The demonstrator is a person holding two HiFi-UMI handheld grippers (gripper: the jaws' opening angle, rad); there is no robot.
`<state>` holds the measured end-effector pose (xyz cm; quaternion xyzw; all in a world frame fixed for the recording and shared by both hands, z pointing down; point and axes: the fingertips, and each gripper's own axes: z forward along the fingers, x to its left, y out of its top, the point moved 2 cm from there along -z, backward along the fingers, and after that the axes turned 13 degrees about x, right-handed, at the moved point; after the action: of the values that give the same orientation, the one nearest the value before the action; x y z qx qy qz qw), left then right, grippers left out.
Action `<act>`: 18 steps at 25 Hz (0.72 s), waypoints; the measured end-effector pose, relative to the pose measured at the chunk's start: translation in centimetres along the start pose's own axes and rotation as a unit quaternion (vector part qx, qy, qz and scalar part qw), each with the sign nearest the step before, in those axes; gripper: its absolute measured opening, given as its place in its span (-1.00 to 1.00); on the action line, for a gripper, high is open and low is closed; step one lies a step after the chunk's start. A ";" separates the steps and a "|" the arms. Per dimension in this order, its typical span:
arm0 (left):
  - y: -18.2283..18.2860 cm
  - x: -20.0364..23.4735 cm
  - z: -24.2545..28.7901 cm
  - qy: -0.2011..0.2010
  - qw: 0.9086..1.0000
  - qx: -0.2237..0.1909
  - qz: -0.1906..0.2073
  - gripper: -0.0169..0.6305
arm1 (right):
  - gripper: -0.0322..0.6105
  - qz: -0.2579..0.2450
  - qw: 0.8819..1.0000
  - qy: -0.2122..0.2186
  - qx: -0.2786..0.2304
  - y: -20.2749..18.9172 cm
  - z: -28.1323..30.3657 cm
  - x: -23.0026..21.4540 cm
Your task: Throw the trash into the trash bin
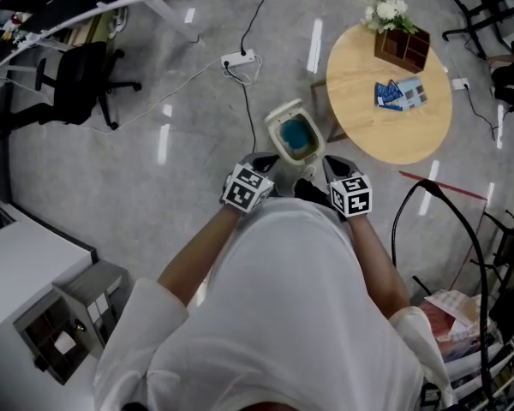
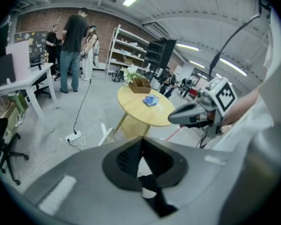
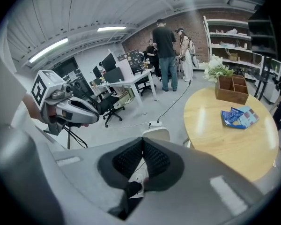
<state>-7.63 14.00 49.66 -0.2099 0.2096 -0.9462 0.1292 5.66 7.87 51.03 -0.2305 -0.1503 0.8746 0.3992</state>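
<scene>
A white trash bin with a blue liner stands lid-open on the floor, just ahead of both grippers. Blue trash packets lie on the round wooden table to its right, also seen in the left gripper view and the right gripper view. My left gripper hangs near the bin's near-left side, its jaws shut with nothing between them. My right gripper hangs near the bin's near-right side, its jaws shut and empty too. The bin's lid shows just beyond the right jaws.
A wooden box with white flowers stands on the table's far side. A power strip and cables lie on the floor beyond the bin. An office chair and desks are at far left. A black hose loops at right. People stand far back.
</scene>
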 end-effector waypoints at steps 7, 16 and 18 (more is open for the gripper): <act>0.0 0.2 -0.1 -0.001 1.000 0.006 -0.005 -0.94 | -0.89 -0.001 1.000 0.002 0.003 -0.1 0.1 0.5; -0.3 0.5 -0.2 -0.009 1.000 0.011 0.008 -0.94 | -0.89 0.001 1.000 -0.005 0.006 0.0 0.4 1.2; -0.4 0.7 -0.3 -0.013 1.000 0.012 0.009 -0.94 | -0.89 0.004 1.000 -0.009 0.005 0.1 0.5 1.3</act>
<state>-8.43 14.24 49.82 -0.2185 0.1988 -0.9446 0.1428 4.54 8.78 51.00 -0.2214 -0.1484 0.8788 0.3958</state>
